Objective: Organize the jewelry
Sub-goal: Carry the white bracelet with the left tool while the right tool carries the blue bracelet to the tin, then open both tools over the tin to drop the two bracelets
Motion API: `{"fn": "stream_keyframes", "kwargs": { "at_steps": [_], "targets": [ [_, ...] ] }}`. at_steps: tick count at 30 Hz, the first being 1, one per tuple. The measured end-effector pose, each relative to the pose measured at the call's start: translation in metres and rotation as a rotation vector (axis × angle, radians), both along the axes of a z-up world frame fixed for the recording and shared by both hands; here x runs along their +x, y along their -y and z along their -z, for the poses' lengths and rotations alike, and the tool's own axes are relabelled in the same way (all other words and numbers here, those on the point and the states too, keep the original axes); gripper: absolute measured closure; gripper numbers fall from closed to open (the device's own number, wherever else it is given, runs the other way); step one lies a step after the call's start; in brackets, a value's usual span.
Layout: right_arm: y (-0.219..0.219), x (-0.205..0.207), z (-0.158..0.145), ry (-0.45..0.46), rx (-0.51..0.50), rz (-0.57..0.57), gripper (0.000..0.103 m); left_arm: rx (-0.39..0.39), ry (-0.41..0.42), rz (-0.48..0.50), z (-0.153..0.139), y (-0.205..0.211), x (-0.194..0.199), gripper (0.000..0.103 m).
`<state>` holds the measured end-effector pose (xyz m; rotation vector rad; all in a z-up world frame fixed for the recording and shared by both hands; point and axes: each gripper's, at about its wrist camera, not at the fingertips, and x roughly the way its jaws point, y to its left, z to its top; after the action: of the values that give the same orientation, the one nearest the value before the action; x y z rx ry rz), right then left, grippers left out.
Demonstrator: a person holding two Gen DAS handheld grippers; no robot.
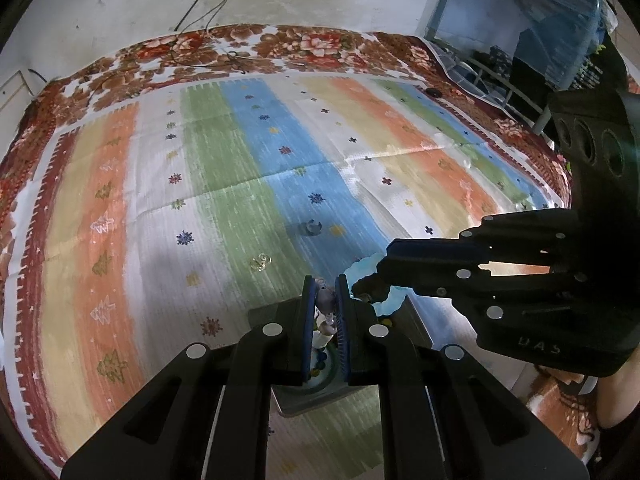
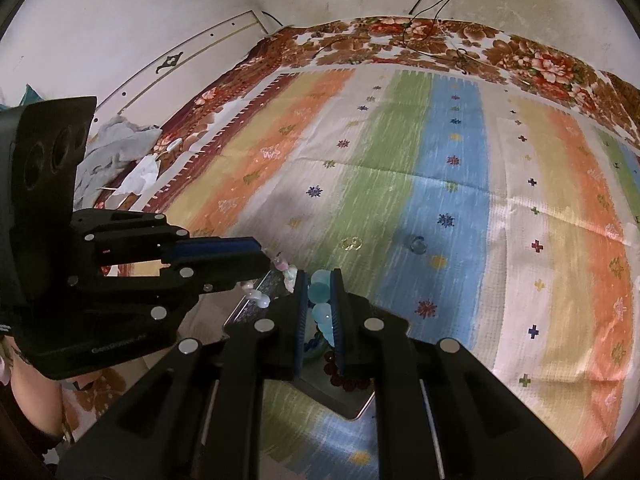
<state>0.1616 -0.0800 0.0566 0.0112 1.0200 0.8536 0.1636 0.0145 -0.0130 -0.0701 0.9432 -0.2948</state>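
Left wrist view shows the left gripper (image 1: 325, 300) with its jaws pinching a pale bead bracelet (image 1: 325, 312) that hangs over a shallow metal tray (image 1: 304, 406). The right gripper (image 2: 320, 300) has its jaws pressed on a turquoise bead bracelet (image 2: 322, 304) above the same tray, where dark red beads (image 2: 348, 380) already lie. A gold ring (image 2: 351, 243) and a clear ring (image 2: 417, 245) rest apart on the striped cloth (image 2: 440, 160). To do this well, I judge each strand should be lowered until it pools inside the rim, one hand at a time so they don't tangle, before the jaws ease off
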Motion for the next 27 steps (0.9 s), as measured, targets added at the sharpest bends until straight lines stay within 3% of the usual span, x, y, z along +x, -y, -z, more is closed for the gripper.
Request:
{"fn": "stream_keyframes", "kwargs": {
  "at_steps": [12,13,14,16,24,27],
  "targets": [
    [0.003,-0.001,0.003,-0.02,0.019,-0.017,0.089,0.002,-0.006,0.003,-0.001,0.004,-0.005,0.093],
    [0.003,-0.001,0.003,-0.025,0.023,-0.016,0.083,0.003,-0.004,0.004,-0.001,0.004,-0.005,0.093],
    [0.003,0.0,0.004,-0.03,0.028,-0.014,0.067,0.006,-0.003,0.0,-0.001,0.003,-0.004,0.088],
    [0.005,0.002,0.003,-0.035,0.041,-0.003,0.056,0.008,-0.009,-0.015,0.001,0.001,0.0,0.08],
    [0.007,0.009,0.008,-0.047,0.029,0.026,0.056,-0.023,-0.055,-0.069,0.009,-0.016,0.015,0.073],
    [0.007,0.011,0.009,-0.048,0.028,0.031,0.056,-0.035,-0.074,-0.074,0.013,-0.021,0.021,0.066]
  ]
}}
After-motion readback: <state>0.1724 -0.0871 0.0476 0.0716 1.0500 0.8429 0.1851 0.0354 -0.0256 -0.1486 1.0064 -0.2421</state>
